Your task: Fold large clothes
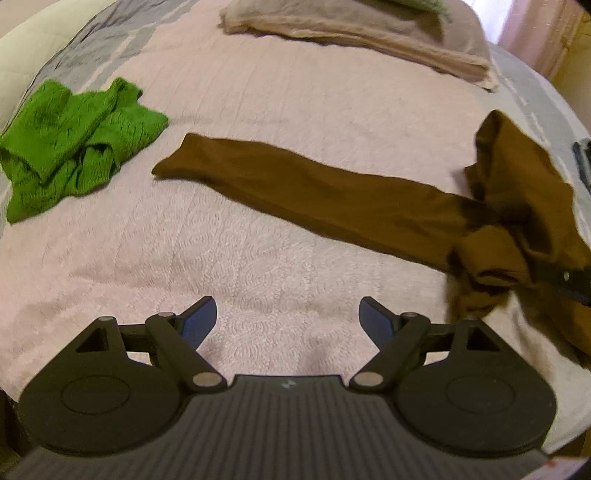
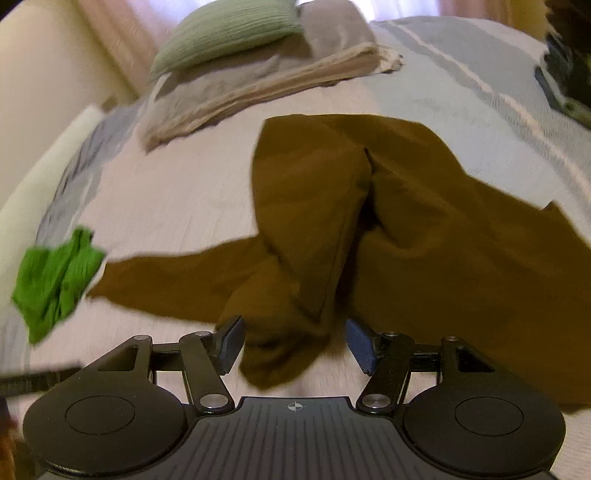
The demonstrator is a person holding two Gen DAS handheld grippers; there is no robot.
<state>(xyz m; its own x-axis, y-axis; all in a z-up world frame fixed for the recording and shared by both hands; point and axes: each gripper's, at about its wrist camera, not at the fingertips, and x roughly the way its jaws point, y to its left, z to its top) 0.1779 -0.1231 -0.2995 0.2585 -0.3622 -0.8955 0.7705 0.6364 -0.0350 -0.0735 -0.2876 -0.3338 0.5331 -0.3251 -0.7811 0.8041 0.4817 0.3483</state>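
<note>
A brown garment point(image 1: 332, 195) lies on the pink bedspread point(image 1: 258, 266), one long sleeve stretched to the left and its body bunched at the right. My left gripper point(image 1: 288, 317) hovers open over bare bedspread in front of the sleeve, nothing between its blue pads. In the right wrist view the brown garment point(image 2: 406, 221) spreads across the middle. A bunched fold of it lies between the jaws of my right gripper point(image 2: 295, 343), which stand open; a strip of bedspread shows beside the right pad. One black finger point(image 1: 565, 278) of the right gripper shows beside the bunch.
A crumpled green knit garment point(image 1: 74, 147) point(image 2: 55, 280) lies left of the sleeve's end. A stack of folded beige cloth point(image 1: 369, 33) point(image 2: 258, 85) sits at the far side with a pale green cushion point(image 2: 225, 33) on it. A dark object point(image 2: 565, 74) sits at the far right.
</note>
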